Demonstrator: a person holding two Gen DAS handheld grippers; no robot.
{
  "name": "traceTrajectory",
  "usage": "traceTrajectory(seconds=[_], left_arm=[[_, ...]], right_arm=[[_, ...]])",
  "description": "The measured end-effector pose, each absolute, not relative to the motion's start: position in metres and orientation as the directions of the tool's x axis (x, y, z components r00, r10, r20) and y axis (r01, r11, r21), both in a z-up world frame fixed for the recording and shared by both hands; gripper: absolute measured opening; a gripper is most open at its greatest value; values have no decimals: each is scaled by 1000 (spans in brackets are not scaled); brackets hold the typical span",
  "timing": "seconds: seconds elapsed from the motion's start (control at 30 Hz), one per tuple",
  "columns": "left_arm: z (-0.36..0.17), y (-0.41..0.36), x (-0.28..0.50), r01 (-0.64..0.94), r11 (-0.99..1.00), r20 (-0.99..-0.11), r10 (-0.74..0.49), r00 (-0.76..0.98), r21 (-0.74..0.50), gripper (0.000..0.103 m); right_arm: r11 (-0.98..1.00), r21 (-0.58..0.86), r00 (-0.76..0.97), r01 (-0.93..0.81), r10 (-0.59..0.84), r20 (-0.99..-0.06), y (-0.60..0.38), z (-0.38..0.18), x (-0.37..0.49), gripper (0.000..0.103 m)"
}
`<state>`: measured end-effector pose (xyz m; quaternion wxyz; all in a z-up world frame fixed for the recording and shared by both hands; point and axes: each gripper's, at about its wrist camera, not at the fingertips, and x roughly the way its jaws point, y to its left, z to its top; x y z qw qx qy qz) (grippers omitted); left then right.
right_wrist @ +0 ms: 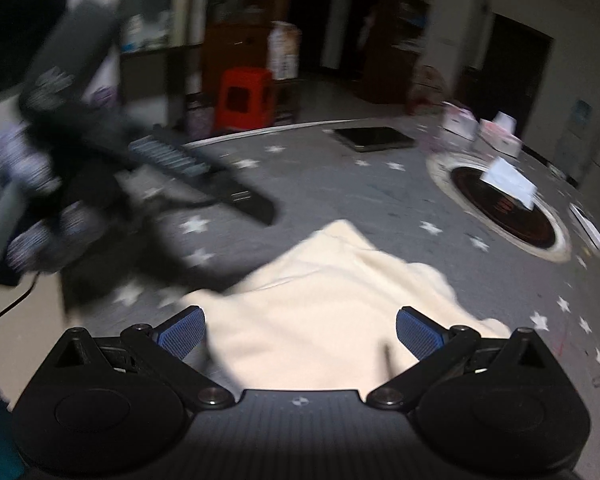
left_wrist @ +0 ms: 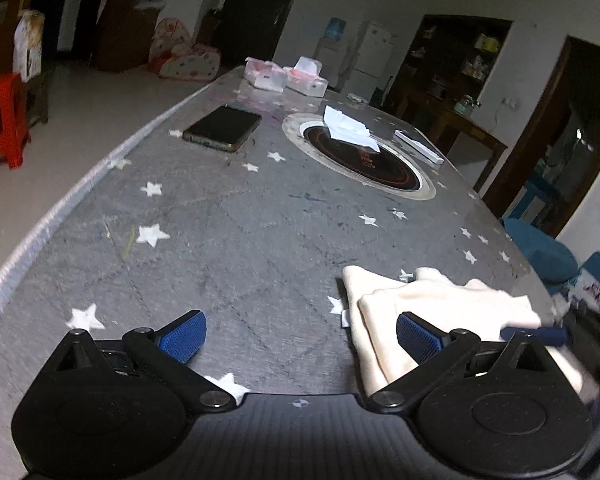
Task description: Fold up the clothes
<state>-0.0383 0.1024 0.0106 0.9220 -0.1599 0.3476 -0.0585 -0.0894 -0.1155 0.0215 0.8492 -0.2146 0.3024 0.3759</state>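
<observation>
Star-patterned table, cream garment, spread jaws.

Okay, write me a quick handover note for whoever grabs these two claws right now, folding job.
Left claw: open, empty, over bare table, with the cream garment at its right finger.
Right claw: open, empty, directly above the garment.
Garment: near table edge, bunched and partly folded over itself, not neat.
Phone, tissue packs and the inset burner sit farther back, clear of the work.
Left to do: grip, flatten, finish folding.
</observation>
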Motion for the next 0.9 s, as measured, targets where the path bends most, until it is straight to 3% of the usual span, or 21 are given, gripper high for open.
traceTrajectory(seconds=[0.07,0.13,0.23,0.33,0.4,0.5,0.63,0.9], left_arm=[[10,102,-38,-10,935,-626,-229,745,-354,100],[10,101,-37,-12,932,-630,-235,740,-363,90],[9,101,-34,-16,918,-635,-262,727,-397,78],[8,102,-32,-24,899,-636,-290,715,-438,73],[7,103,-31,-31,885,-635,-309,709,-465,73],[6,102,-30,-33,864,-629,-339,700,-502,73],[5,102,-29,-41,827,-616,-384,688,-561,74],[2,103,-23,-114,719,-591,-458,663,-686,78]], right_arm=[[585,-149,509,-797,520,-686,-108,19,-102,93],[557,-158,494,-815,525,-694,-102,16,-109,87],[511,-193,482,-837,524,-702,-90,9,-120,67],[473,-263,504,-841,510,-697,-81,5,-130,57],[456,-306,523,-836,494,-694,-78,3,-134,52],[451,-333,540,-828,479,-692,-78,3,-134,37],[476,-310,540,-823,488,-686,-83,9,-129,20],[569,-155,519,-808,561,-645,-110,34,-113,17]])
